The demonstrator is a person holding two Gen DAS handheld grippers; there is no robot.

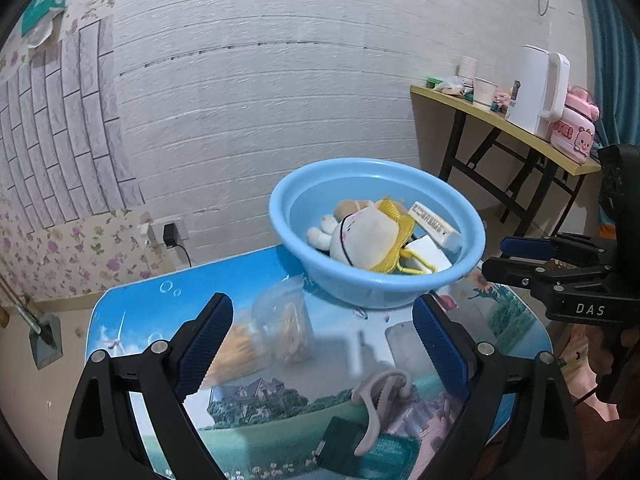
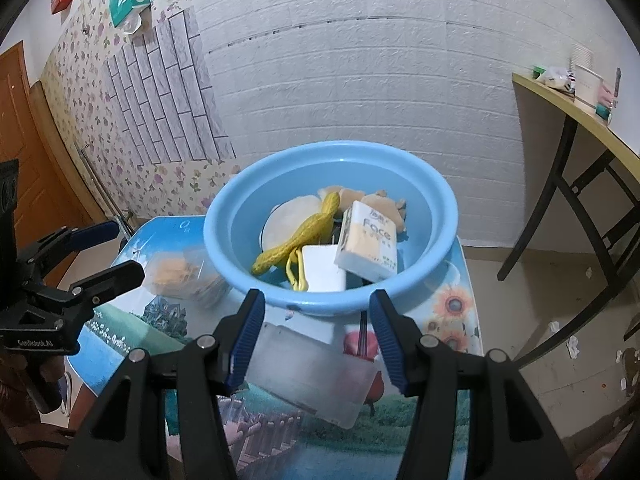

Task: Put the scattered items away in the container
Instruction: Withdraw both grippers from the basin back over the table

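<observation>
A blue basin (image 1: 280, 216) (image 2: 224, 216) stands at the far side of the picture-print table (image 1: 160, 308) (image 2: 452, 312). It holds a plush toy (image 1: 364, 236), a tissue pack (image 2: 368, 240) and a white box (image 2: 324, 268). My left gripper (image 1: 324, 308) (image 2: 116, 252) is open wide above a clear snack bag (image 1: 284, 328) (image 2: 180, 276), with nothing between its fingers. Nearer lie a pale ear-hook headset (image 1: 380, 392) and a dark teal packet (image 1: 360, 448). My right gripper (image 2: 318, 308) (image 1: 516, 256) hovers half open over a translucent flat case (image 2: 312, 372) (image 1: 400, 344) that lies on the table.
A folding side table (image 1: 480, 112) at the right carries a white kettle (image 1: 536, 92), a pink jar (image 1: 572, 136) and paper cups. A plug sits in a wall socket (image 1: 170, 234). A brown door (image 2: 16, 120) is on the left, and scraps litter the floor (image 2: 572, 344).
</observation>
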